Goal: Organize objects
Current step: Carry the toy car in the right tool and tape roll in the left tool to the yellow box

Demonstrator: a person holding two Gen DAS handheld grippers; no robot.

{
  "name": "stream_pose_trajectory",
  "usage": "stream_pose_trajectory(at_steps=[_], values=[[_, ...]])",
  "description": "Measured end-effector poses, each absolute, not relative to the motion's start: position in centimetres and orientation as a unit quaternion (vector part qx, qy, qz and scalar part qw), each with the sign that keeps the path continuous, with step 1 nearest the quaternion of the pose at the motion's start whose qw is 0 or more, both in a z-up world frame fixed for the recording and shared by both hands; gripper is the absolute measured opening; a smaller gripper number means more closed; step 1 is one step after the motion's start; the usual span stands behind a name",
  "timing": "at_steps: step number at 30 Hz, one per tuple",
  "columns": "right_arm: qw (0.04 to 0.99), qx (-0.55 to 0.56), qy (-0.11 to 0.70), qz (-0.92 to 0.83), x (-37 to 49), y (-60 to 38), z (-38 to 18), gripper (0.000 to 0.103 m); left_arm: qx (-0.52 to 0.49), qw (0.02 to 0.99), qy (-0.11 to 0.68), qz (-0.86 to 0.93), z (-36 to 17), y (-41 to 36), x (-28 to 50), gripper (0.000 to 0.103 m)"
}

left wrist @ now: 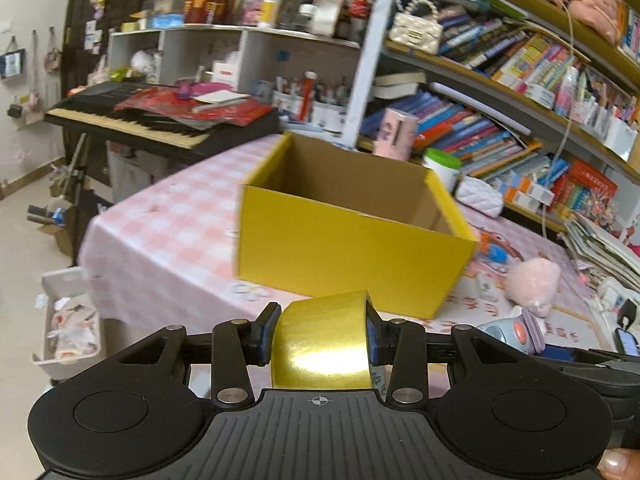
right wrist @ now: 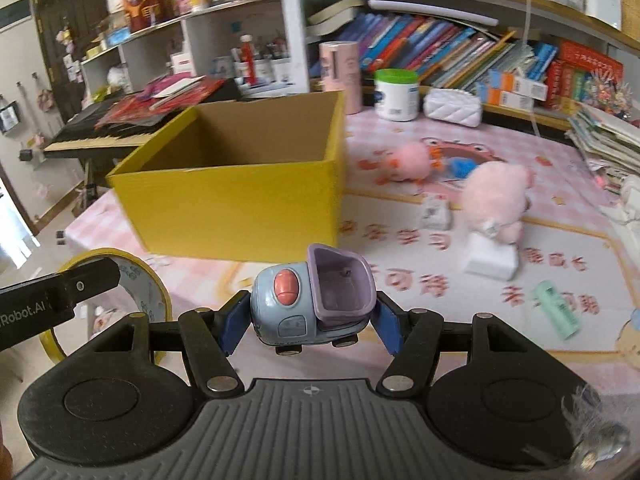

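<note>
My left gripper (left wrist: 322,338) is shut on a roll of yellow tape (left wrist: 320,344), held above the table's near edge. The same tape roll (right wrist: 116,304) shows at the lower left of the right wrist view, with the left gripper's finger (right wrist: 60,292) across it. My right gripper (right wrist: 310,322) is shut on a small blue toy truck (right wrist: 312,304) with a lilac bucket. In the left wrist view the toy truck (left wrist: 516,330) peeks in at the right. An open yellow cardboard box (left wrist: 352,236) (right wrist: 240,196) stands ahead of both grippers, its inside bare.
The pink checked table (left wrist: 160,236) also carries a pink plush toy (right wrist: 496,200), a white block (right wrist: 490,260), a small white packet (right wrist: 436,210), a green roll (right wrist: 556,310), a white quilted pouch (right wrist: 452,107) and a green-lidded tub (right wrist: 396,94). Bookshelves (left wrist: 520,80) rise behind; a keyboard (left wrist: 132,120) stands left.
</note>
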State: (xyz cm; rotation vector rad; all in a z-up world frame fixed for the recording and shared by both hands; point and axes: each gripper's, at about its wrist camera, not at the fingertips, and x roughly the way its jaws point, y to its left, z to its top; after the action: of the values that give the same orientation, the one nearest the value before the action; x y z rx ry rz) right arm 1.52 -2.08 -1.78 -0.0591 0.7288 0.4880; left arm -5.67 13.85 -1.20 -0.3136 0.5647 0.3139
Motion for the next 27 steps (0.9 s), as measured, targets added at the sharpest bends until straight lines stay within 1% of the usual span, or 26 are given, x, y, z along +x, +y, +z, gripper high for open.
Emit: stream_pose_trajectory(at_steps=[6, 13, 20, 27], values=[[0.904, -0.035, 0.341, 0.256, -0.7, 1.1, -1.1, 0.062, -0.157, 0.938, 0.257, 0.172, -0.5, 16.5, -7.9, 0.039], [0.905, -0.050, 0.338, 0.254, -1.3, 2.4, -0.7, 0.062, -0.164, 0.940, 0.252, 0.163, -0.7, 17.5, -8.2, 0.039], [0.907, -0.054, 0.337, 0.249, -0.1, 2.9, -0.8, 0.062, -0.162, 0.942, 0.248, 0.155, -0.6, 17.9, -6.7, 0.039], [0.918, -0.051, 0.289, 0.266, 2.9, 4.3, 1.0, 0.062, -0.135, 0.957, 0.205, 0.153, 1.7, 18.3, -3.6, 0.039]])
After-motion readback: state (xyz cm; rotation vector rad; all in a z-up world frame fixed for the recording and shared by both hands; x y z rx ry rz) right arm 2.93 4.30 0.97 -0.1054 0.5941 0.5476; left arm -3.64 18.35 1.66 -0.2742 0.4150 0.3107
